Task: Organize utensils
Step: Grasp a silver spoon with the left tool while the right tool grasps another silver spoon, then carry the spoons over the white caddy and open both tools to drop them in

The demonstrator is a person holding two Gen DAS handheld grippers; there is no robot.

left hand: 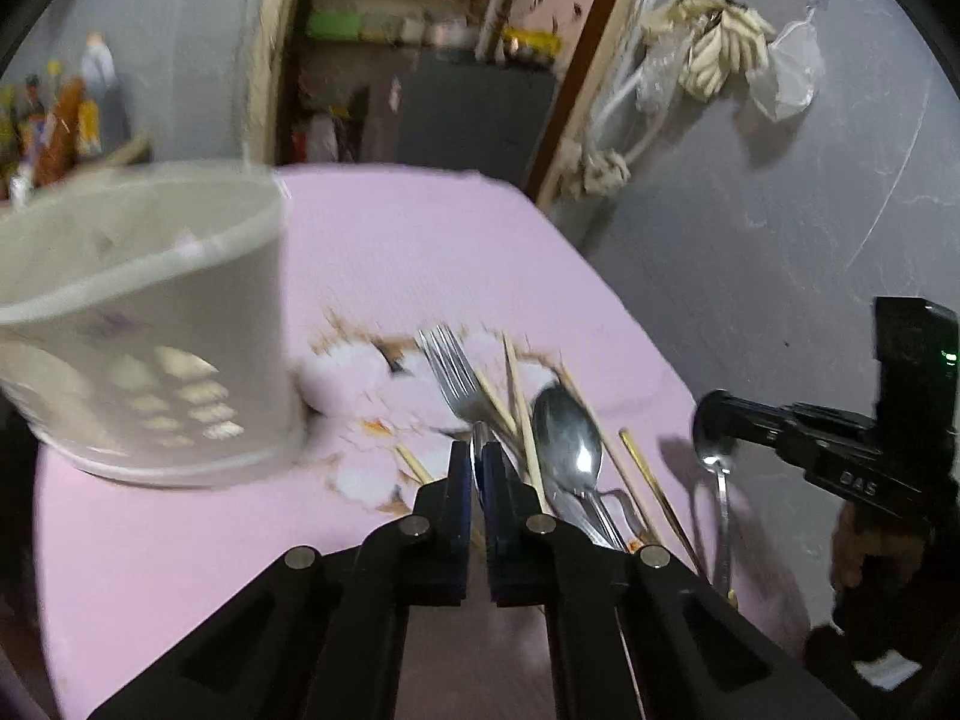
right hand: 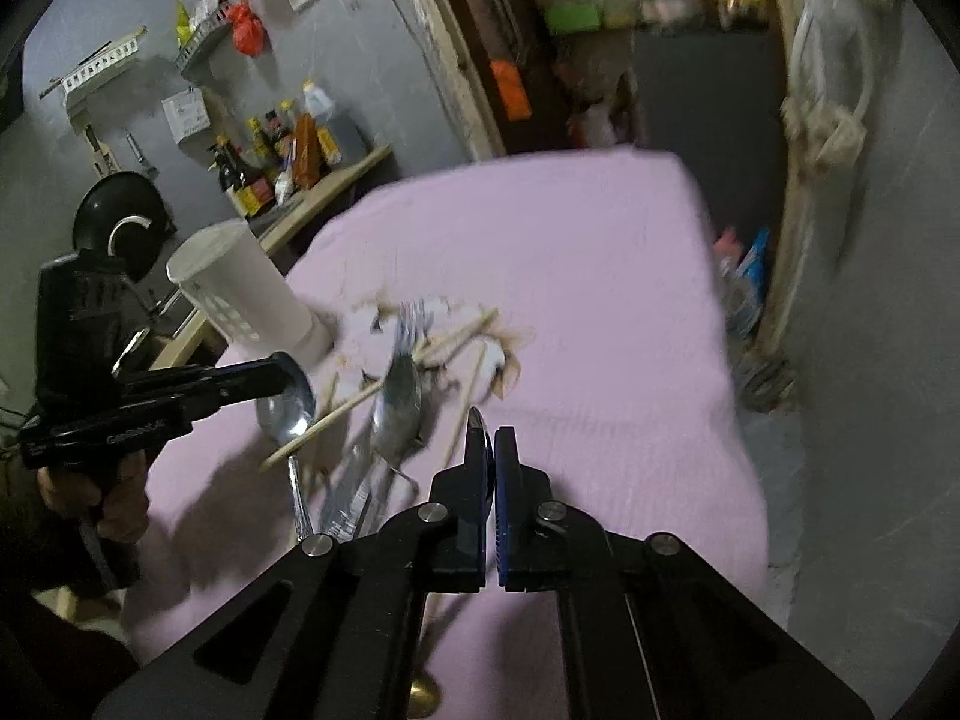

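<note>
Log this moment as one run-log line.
left gripper: shut on spoon | right gripper: shut on spoon | both lifted | holder: upright on pink cloth | fork, chopsticks: on cloth

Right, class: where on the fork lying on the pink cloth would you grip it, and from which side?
Probably the neck just below the tines of the fork, coming from above with the tongs across its narrow width. It lies flat with the tines clear, while chopsticks crowd one side lower down.
</note>
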